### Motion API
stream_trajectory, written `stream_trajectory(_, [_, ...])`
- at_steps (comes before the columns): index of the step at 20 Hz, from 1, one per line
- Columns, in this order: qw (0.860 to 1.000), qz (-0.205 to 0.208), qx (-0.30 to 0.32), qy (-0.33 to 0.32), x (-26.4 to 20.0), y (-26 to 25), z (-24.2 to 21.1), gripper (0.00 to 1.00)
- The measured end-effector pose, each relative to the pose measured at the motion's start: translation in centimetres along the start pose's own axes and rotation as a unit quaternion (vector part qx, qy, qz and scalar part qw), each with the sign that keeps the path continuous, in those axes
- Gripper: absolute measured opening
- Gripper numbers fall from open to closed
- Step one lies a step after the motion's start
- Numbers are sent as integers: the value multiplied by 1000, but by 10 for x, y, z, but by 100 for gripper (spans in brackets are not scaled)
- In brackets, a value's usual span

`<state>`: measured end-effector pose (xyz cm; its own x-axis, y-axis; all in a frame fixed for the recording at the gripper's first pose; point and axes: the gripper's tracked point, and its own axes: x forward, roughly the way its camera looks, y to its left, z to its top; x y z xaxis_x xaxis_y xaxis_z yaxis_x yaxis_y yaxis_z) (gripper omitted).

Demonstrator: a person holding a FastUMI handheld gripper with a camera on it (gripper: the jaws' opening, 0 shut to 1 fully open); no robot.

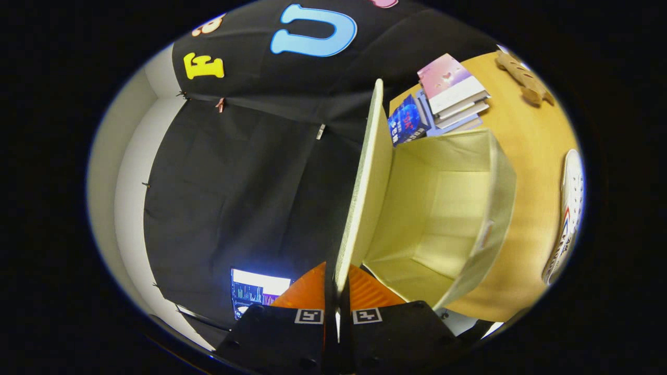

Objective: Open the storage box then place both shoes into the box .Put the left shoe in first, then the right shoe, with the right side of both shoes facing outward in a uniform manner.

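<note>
Your tongs (337,299) are pinched narrow on the edge of the lid (365,187), holding it swung up and away from the box (495,208). The box stands open on the desk (526,156), its inside bare, so opening looks about done. Beyond the box, one white shoe (568,208) lies on the desk; both shoes are not yet packed.

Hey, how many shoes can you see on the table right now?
1. A white shoe lies on the wooden table beyond the open storage box, whose lid the gripper is shut on. The second shoe may be hidden.
</note>
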<state>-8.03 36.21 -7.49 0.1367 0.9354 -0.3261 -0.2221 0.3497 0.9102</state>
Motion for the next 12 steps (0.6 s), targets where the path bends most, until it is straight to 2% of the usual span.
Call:
stream_trajectory(7, [999,-5,-49,21,84,67,-5,6])
stream_trajectory(12, [997,-25,-49,52,148,79,-27,6])
